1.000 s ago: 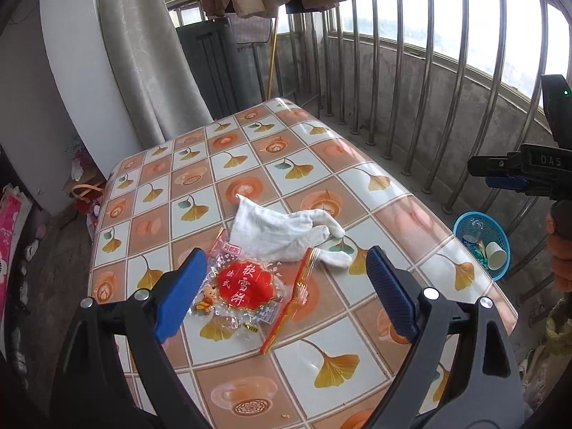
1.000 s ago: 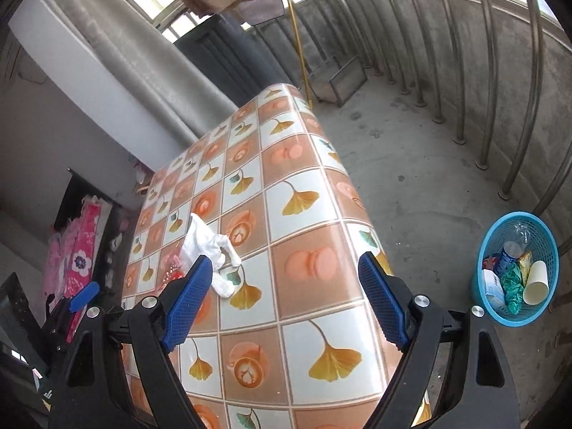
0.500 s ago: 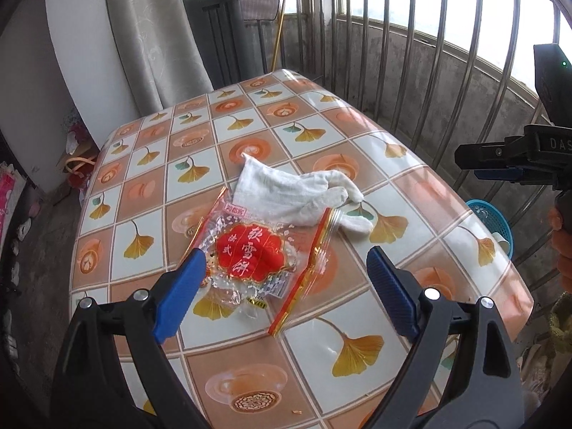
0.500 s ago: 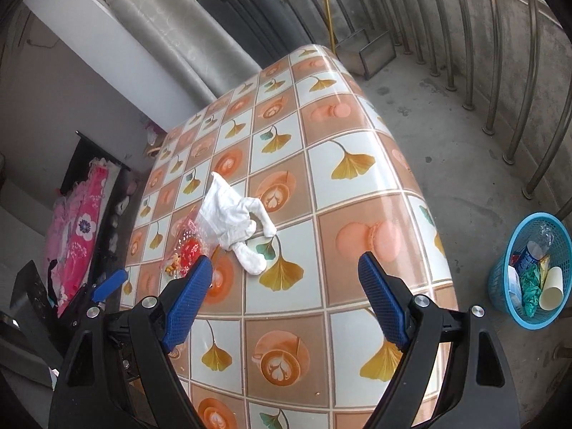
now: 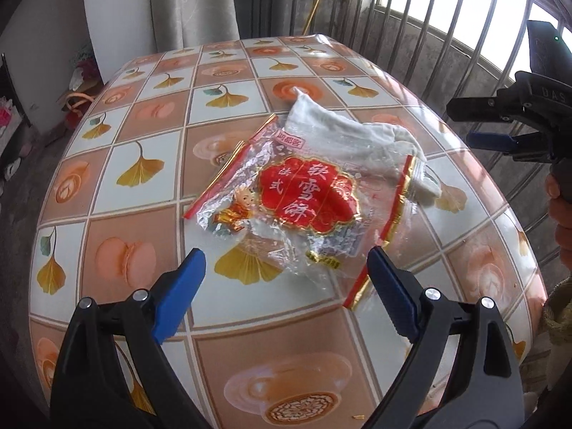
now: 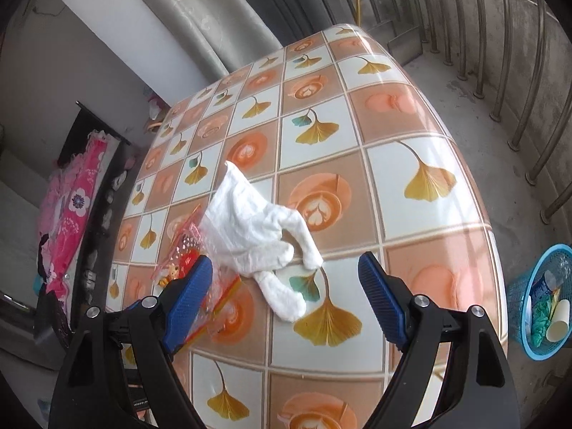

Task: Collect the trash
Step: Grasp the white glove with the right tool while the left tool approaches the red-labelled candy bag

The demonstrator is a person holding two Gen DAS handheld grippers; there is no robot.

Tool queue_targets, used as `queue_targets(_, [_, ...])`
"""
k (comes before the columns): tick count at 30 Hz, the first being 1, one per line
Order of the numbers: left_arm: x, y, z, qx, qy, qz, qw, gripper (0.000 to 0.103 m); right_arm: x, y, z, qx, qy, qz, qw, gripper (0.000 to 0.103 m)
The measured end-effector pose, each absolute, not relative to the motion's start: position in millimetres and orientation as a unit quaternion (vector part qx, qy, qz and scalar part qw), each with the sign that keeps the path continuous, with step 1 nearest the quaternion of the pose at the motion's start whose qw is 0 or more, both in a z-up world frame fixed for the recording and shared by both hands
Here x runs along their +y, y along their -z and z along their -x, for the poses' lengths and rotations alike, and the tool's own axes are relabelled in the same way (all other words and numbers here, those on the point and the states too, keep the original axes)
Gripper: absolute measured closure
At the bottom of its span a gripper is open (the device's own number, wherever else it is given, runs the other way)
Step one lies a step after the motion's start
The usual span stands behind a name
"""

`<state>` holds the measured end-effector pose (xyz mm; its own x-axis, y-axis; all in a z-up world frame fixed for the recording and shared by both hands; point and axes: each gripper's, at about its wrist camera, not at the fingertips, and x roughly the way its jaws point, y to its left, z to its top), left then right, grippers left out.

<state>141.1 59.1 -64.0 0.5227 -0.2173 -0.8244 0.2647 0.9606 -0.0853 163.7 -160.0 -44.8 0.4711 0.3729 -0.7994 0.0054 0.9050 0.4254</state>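
Observation:
A crumpled clear snack wrapper (image 5: 304,207) with a red label lies on the tiled-pattern table (image 5: 143,243), partly over a white cloth glove (image 5: 357,136). My left gripper (image 5: 284,279) hangs open just above the wrapper's near edge, nothing between its fingers. In the right wrist view the glove (image 6: 257,236) lies ahead of my right gripper (image 6: 286,286), which is open and empty above the glove's fingers. The wrapper (image 6: 186,261) shows partly behind the right gripper's left finger. The right gripper's body shows at the right edge of the left wrist view, held by a hand (image 5: 563,214).
A blue trash basket (image 6: 543,300) with a paper cup and other rubbish stands on the concrete floor right of the table. Metal railing bars (image 6: 529,82) run along the far side. A curtain (image 5: 193,3) and pink cloth (image 6: 75,207) lie beyond the table's left side.
Both grippers have come down and closer to the table. The wrapper now fills the left view and the glove sits between the right fingers' line. Nothing on the table has moved.

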Motion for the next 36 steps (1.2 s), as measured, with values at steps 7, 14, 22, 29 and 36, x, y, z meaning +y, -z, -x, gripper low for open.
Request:
queue_targets(7, [73, 77, -152, 0.481, 0.113, -0.005, 0.869, 0.011, -124, 57, -203, 0.508, -0.096, -0.092, 0.851, 0.031])
queue_targets(14, [73, 79, -149, 0.476, 0.108, -0.027, 0.872, 0.009, -98, 86, -206, 0.538, -0.085, -0.009, 0.839, 0.061])
queue_targets(22, [73, 79, -150, 0.476, 0.107, -0.029, 0.872, 0.008, -111, 85, -185, 0.536, -0.067, -0.003, 0.842, 0.075])
queue_targets(29, [72, 79, -146, 0.475, 0.102, -0.035, 0.873, 0.008, -150, 84, -138, 0.537, -0.026, -0.056, 0.841, 0.078])
queue_targets(36, [73, 80, -146, 0.471, 0.103, -0.034, 0.876, 0.007, -164, 83, -91, 0.541, -0.003, -0.082, 0.837, 0.078])
